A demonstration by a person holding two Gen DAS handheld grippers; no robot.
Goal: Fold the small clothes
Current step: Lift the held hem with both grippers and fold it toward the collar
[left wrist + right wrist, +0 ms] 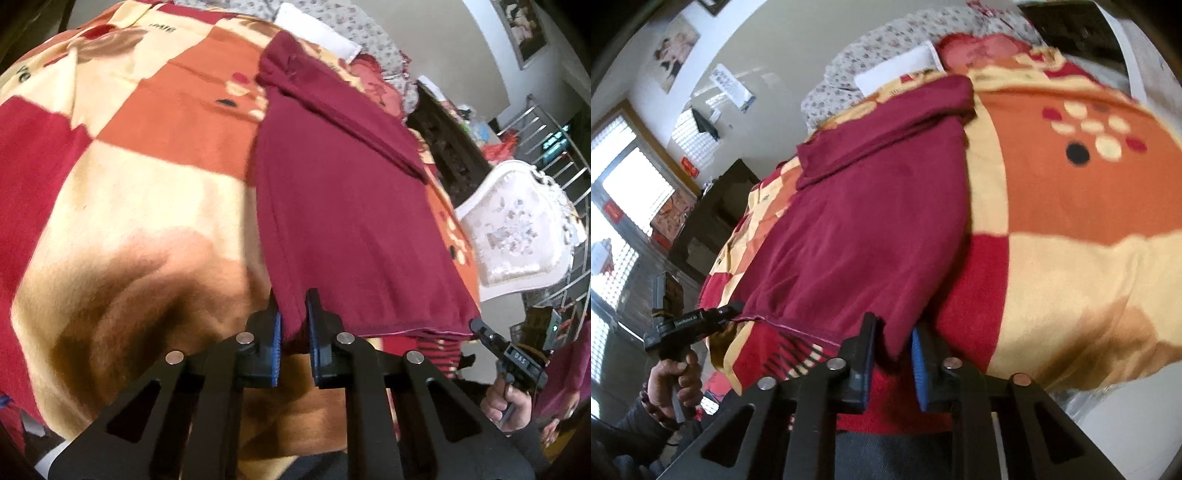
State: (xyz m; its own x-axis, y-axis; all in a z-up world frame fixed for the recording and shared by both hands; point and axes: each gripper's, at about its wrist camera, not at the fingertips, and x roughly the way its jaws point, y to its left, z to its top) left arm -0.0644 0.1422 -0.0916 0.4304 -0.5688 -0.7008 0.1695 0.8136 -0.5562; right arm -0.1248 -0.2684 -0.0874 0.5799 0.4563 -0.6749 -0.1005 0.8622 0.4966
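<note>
From the left wrist, the left tongs point(294, 325) are clamped on the near left corner of a dark red knitted garment point(343, 206), which lies flat and folded lengthwise on the bed's fleecy blanket point(147, 184) of orange, cream and red squares; the right tongs point(476, 326) meet the garment's near right corner, gripped by a hand point(508, 406). From the right wrist, the right tongs point(894, 341) pinch that right corner between blue ribbed pads, the soft garment point(879, 206) stretches away across the blanket point(1071, 240), and the left tongs point(733, 308) hold its hem at the far end.
</note>
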